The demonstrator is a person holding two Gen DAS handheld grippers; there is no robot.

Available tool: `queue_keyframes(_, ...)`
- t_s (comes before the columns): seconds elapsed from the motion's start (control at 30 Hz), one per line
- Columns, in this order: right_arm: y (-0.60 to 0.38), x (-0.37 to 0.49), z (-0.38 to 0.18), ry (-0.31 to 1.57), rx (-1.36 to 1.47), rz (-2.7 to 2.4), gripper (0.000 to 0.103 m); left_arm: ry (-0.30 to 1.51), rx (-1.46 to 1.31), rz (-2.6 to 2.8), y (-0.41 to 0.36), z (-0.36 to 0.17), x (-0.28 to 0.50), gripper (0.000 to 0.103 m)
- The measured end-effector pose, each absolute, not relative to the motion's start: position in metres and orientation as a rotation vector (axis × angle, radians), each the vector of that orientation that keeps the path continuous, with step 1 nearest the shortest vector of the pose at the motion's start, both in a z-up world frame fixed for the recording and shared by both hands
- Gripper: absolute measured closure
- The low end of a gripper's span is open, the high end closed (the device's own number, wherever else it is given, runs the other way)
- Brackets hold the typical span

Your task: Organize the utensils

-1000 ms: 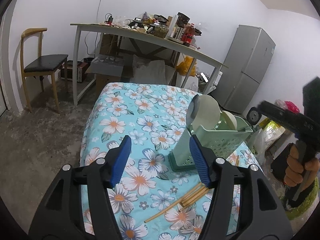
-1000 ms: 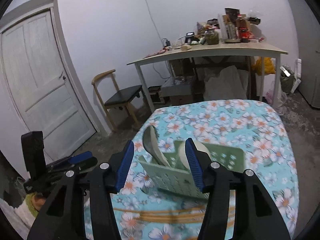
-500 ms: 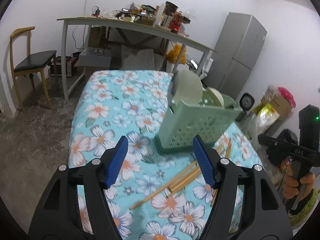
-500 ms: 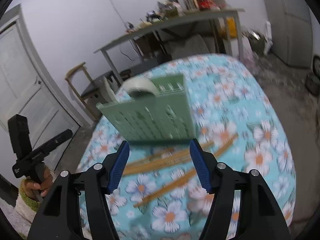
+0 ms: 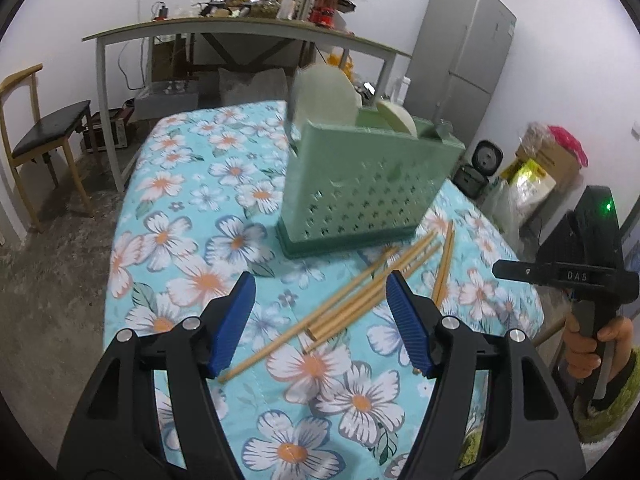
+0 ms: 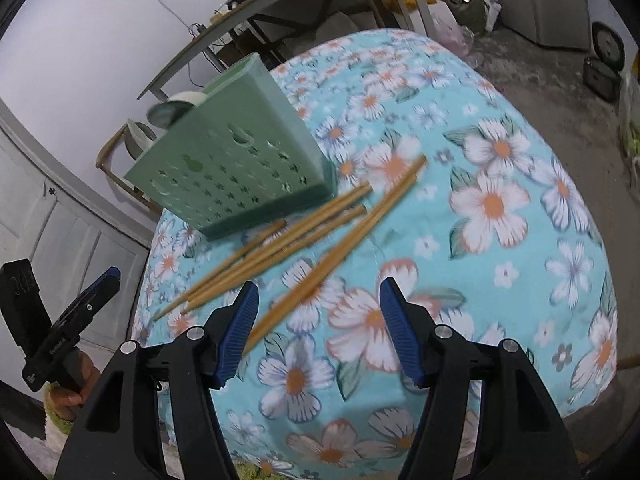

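Floral tablecloth (image 5: pixel 168 240) over the table, carrying everything in play. At twelve o'clock from the left gripper, green perforated utensil caddy (image 5: pixel 360 188) standing upright on the cloth, already loaded with pale round-headed utensils (image 5: pixel 324 96), probably spoons or ladles, too blurred to name surely; that part judged done. Still to do, by the look of it: bamboo chopsticks (image 5: pixel 360 292) lying loose on the cloth in a scattered fan just at the foot of the caddy, none standing in it as far as visible. Count uncertain, several sticks overlapping.

Left gripper (image 5: pixel 320 320) hovering over the near ends of the chopsticks, jaws spread wide, nothing clamped, blue pads (image 5: pixel 236 316) clear of the wood. Right gripper (image 6: pixel 316 328) likewise released and empty, a crossed pair of chopsticks (image 6: pixel 352 232) running from its left pad toward one o'clock, caddy (image 6: pixel 228 164) at eleven o'clock. Whether the tips touch cloth: cannot tell.

Judged early in the chopstick stage: picking up, gathering and dropping into the caddy all remaining
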State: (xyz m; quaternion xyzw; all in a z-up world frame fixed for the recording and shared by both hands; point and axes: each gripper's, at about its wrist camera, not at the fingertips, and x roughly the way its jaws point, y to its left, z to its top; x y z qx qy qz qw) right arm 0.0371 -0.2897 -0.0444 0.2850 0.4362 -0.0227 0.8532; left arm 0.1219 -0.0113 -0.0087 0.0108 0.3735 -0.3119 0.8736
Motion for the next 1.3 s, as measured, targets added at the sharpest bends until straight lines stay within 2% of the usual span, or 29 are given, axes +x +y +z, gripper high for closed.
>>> queue_keyframes(0.4, -0.282, 0.047, -0.073, 0.941, 0.682, -0.003, 0.042, 0.853, 0.083, -0.650, -0.032, -0.031, 0.125, 0.039)
queue_keyframes(0.53, -0.285, 0.053, -0.076, 0.907, 0.723, 0.007, 0.045, 0.883, 0.111, -0.617, -0.034, -0.038, 0.134, 0.039)
queue_keyframes(0.9, -0.304, 0.072, -0.099, 0.907, 0.878, 0.007, 0.060, 0.964, 0.139, -0.559, -0.030, -0.063, 0.150, 0.062)
queue_keyframes(1.0, -0.306, 0.078, -0.103, 0.895, 0.898, -0.006, 0.067, 0.970, 0.151, -0.547, -0.031, -0.066, 0.153, 0.065)
queue_keyframes(1.13, -0.311, 0.081, -0.110, 0.889, 0.929, -0.028, 0.086, 0.992, 0.167, -0.537, -0.034, -0.073, 0.157, 0.073)
queue_keyframes(1.3, -0.323, 0.072, -0.118, 0.870, 1.034, 0.014, 0.090, 1.001, 0.151, -0.546, -0.035, -0.075, 0.157, 0.083)
